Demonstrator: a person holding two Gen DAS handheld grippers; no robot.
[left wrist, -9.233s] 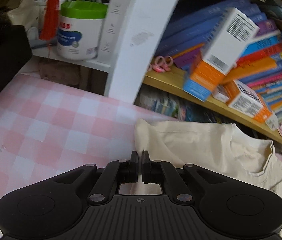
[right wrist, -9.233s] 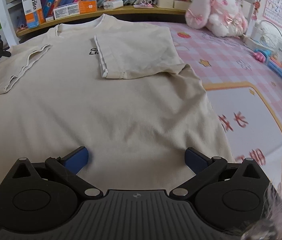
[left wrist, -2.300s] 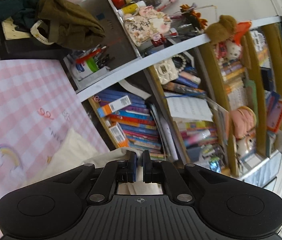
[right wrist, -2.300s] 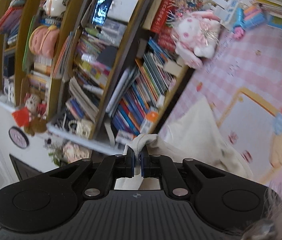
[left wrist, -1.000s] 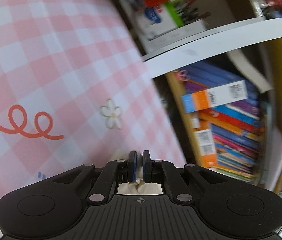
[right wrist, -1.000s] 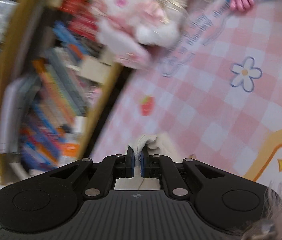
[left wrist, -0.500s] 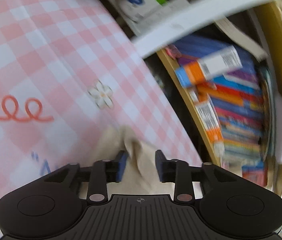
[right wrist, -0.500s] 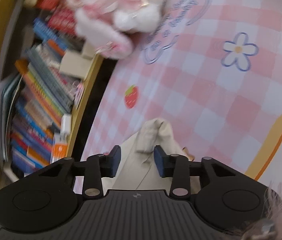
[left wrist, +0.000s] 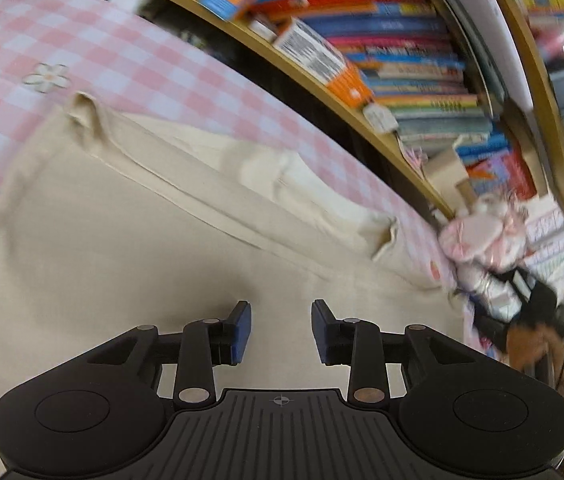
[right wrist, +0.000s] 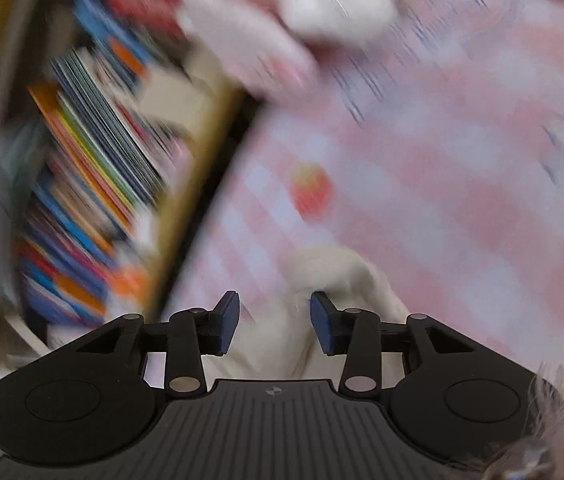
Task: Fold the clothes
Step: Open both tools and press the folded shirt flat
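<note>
On the left, the cream shirt (left wrist: 129, 240) was seen lying folded on the pink checked cover (left wrist: 93, 44). The left gripper (left wrist: 280, 331) was held just above the shirt with its blue pads apart, and nothing was pinched between them. Behind the cover, a wooden shelf (left wrist: 366, 116) was packed with books (left wrist: 406, 60) and small boxes (left wrist: 318, 60). To the right, a pink plush toy (left wrist: 478, 236) was seen. The right wrist picture was blurred. The right gripper (right wrist: 273, 327) was seen with its pads apart over a bunched corner of the shirt (right wrist: 334, 272), and the cloth was not squeezed.
</note>
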